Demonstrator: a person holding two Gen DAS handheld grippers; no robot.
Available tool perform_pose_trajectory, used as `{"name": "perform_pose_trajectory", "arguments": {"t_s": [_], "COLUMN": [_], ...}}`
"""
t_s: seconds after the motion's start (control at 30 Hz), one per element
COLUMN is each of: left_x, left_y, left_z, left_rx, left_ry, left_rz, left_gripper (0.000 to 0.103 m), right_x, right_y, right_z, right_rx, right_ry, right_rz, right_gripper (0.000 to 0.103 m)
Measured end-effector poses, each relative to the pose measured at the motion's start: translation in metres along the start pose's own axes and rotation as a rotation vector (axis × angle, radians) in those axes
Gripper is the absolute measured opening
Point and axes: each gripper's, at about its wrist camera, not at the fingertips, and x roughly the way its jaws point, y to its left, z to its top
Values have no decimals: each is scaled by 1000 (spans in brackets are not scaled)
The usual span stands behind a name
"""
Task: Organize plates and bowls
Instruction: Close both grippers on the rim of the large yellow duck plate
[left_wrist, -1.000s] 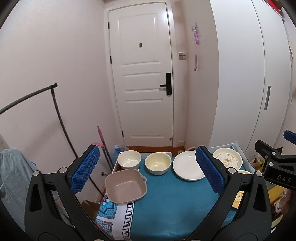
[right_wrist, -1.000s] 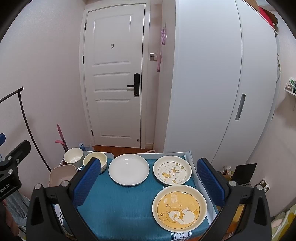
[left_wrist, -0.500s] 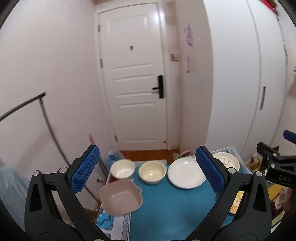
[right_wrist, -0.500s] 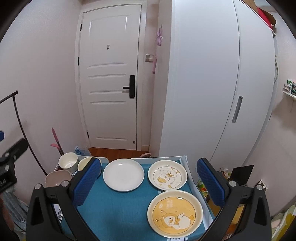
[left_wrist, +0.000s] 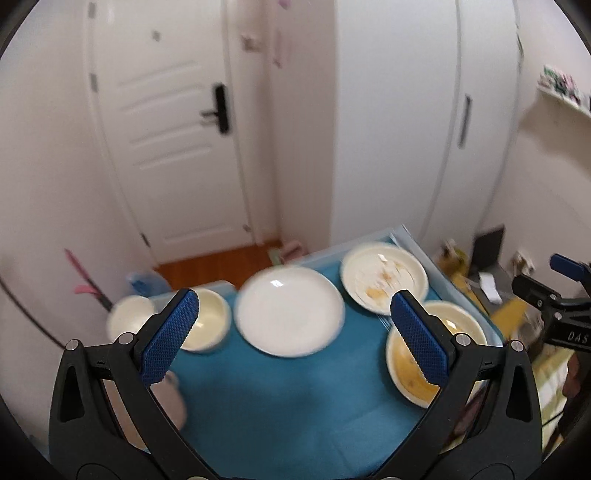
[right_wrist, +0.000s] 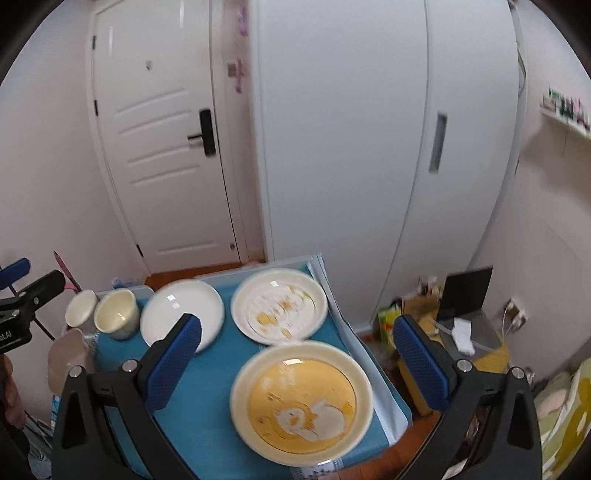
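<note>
A small table with a blue cloth (left_wrist: 295, 398) holds the dishes. A plain white plate (left_wrist: 290, 317) (right_wrist: 181, 314) lies mid-back. A white plate with a duck print (left_wrist: 384, 282) (right_wrist: 279, 304) lies back right. A yellow bear plate (right_wrist: 301, 400) (left_wrist: 406, 365) lies front right. A cream bowl (left_wrist: 207, 325) (right_wrist: 116, 314) and a white bowl (left_wrist: 127, 319) (right_wrist: 80, 312) stand back left. A beige square bowl (right_wrist: 64, 362) sits front left. My left gripper (left_wrist: 295, 343) is open and empty above the cloth. My right gripper (right_wrist: 297, 365) is open and empty above the bear plate.
A white door (right_wrist: 162, 147) and white wardrobe (right_wrist: 369, 147) stand behind the table. Clutter, boxes and a laptop (right_wrist: 465, 295) lie on the floor to the right. A pink broom (left_wrist: 85, 280) leans at the left wall. Both views are motion-blurred.
Both grippers have swung right and tilted downward over the table. The left view now centres on the white plate instead of the bowls. Both stay open and empty.
</note>
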Motion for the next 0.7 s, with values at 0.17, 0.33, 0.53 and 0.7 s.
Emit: {"name": "perform_pose_trajectory", "arguments": {"t_s": [0.17, 0.33, 0.53, 0.7], "left_x": [58, 115, 156, 174], "left_y": [-31, -70, -98, -108], "left_z": [-24, -63, -103, -125], "left_rx": [-36, -78, -134, -186], "left_ry": [140, 272, 372, 425], "left_rz": [-144, -138, -95, -59], "left_gripper": [103, 103, 94, 84], "right_x": [41, 92, 146, 173], "right_y": [-38, -63, -90, -105], "right_z": [-23, -51, -76, -86], "right_rx": [-7, -52, -83, -117], "right_ry": [103, 234, 373, 423], "right_rz": [87, 189, 324, 396], "right_gripper": [103, 95, 71, 62]}}
